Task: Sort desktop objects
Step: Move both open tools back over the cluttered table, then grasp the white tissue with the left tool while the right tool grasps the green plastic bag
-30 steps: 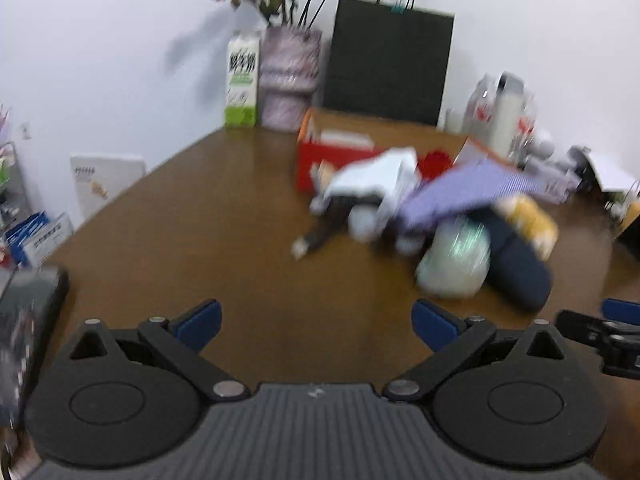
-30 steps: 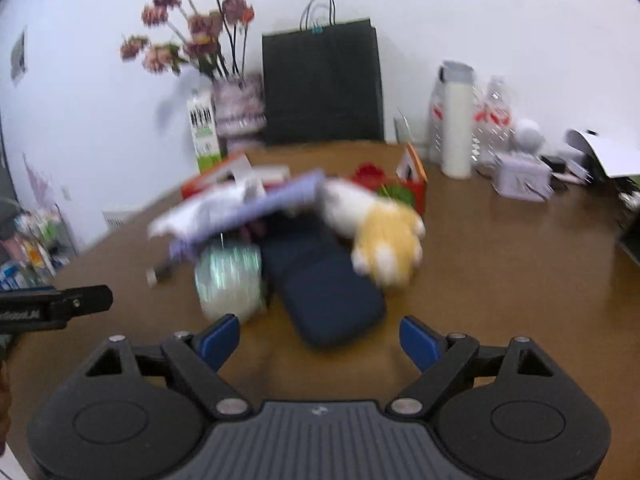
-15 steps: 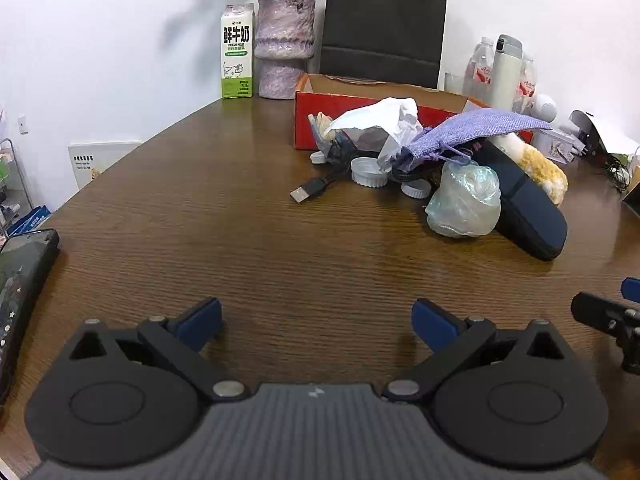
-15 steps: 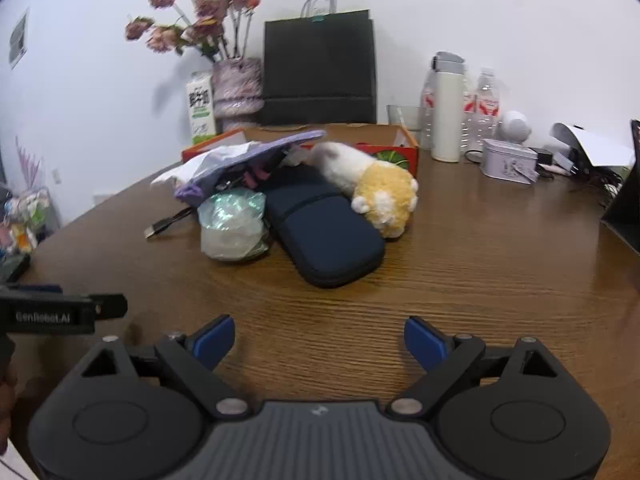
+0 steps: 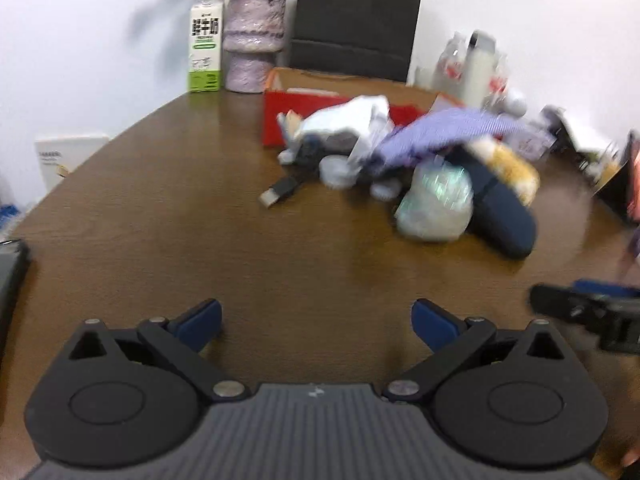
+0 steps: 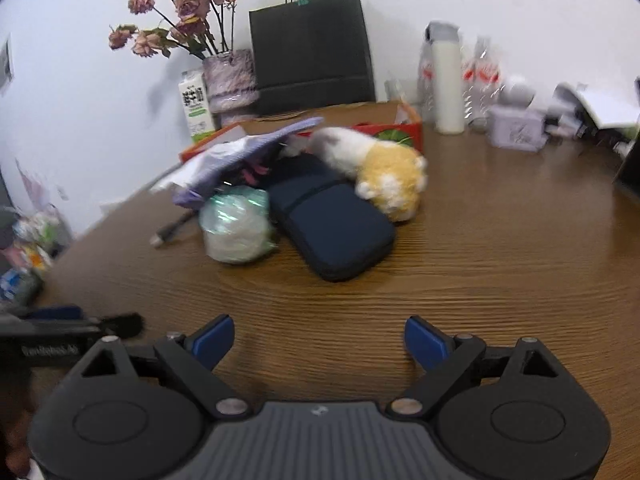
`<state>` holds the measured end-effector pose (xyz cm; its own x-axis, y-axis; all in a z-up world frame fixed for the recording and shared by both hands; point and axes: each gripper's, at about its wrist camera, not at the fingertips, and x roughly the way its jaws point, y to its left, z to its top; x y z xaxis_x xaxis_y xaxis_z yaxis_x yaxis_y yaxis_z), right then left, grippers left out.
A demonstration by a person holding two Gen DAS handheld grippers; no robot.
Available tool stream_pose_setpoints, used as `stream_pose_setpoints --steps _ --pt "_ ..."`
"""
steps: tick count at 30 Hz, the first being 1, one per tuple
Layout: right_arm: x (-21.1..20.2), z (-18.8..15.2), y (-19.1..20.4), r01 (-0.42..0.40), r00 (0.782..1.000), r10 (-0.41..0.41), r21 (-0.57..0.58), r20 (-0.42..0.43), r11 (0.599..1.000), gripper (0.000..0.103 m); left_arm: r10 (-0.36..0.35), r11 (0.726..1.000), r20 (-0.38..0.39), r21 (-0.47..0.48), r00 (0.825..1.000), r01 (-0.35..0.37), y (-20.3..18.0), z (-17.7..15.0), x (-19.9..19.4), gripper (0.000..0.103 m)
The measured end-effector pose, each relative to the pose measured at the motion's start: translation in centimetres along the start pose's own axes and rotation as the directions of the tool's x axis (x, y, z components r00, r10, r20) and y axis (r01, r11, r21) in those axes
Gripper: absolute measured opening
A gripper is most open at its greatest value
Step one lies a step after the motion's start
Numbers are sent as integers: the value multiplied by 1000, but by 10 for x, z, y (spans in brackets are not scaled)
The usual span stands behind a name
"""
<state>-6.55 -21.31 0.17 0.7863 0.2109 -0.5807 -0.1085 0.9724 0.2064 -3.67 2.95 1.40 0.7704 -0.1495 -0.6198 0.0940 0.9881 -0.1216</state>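
Observation:
A heap of objects lies mid-table before a red box [image 5: 280, 120]: a dark blue case [image 6: 336, 228], a crumpled clear plastic bag [image 6: 236, 228], a yellow and white plush toy [image 6: 384, 168], a purple cloth [image 5: 440, 132], white paper [image 5: 344, 120], white caps and a USB cable [image 5: 280, 194]. My left gripper [image 5: 316, 320] is open and empty above bare wood, short of the heap. My right gripper [image 6: 318, 338] is open and empty, in front of the blue case. Each gripper shows at the edge of the other's view.
A milk carton [image 5: 206, 46], a flower vase [image 5: 254, 40] and a black paper bag [image 5: 354, 20] stand along the back wall. A white flask [image 6: 448, 84], bottles and a small tin [image 6: 516, 132] stand at the back right. A dark device [image 5: 10, 272] lies at the left table edge.
Both views shifted slightly and are blurred by motion. Both grippers stay open and empty, and the heap has not been touched.

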Motion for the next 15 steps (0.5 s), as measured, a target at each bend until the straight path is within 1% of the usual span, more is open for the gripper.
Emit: stream_pose_setpoints --steps 2,3,5,6,7,8,10,11,12,13,14,15 --pt "6 8 7 -74 997 74 0 4 997 92 -12 1000 44 -16 999 13 7 13 -3 103" --pt "11 13 14 -90 996 91 -22 15 996 91 -7 1000 67 -20 998 9 12 20 -3 103" --pt "24 21 28 -79 996 82 -90 29 993 90 18 998 123 -56 992 -11 21 37 -4 103" --pt "32 26 35 -73 996 78 -125 35 989 89 16 998 148 -69 989 -6 24 48 -1 103" --pt "40 30 41 -73 996 81 -149 46 986 89 -1 997 166 -73 986 14 24 61 6 103" --pt "47 34 45 -72 995 82 -164 53 984 89 -20 997 168 -69 986 32 22 74 14 103" --pt "64 44 54 -61 996 71 -182 47 981 81 -33 998 163 -52 986 42 13 97 34 103" --pt "72 47 57 -55 997 64 -193 41 980 74 -49 998 172 -29 984 55 8 106 45 103" --pt "76 50 59 -59 997 67 -198 35 978 66 -53 998 175 -13 983 56 4 112 53 96" --pt "80 52 60 -66 997 72 -196 23 978 60 -59 998 166 7 984 59 -3 118 66 81" --pt "84 53 61 -77 997 80 -188 6 979 48 -59 998 137 24 989 57 -9 122 77 68" --pt "87 54 60 -91 996 92 -175 -6 980 43 -55 998 103 41 993 51 -14 124 86 36"
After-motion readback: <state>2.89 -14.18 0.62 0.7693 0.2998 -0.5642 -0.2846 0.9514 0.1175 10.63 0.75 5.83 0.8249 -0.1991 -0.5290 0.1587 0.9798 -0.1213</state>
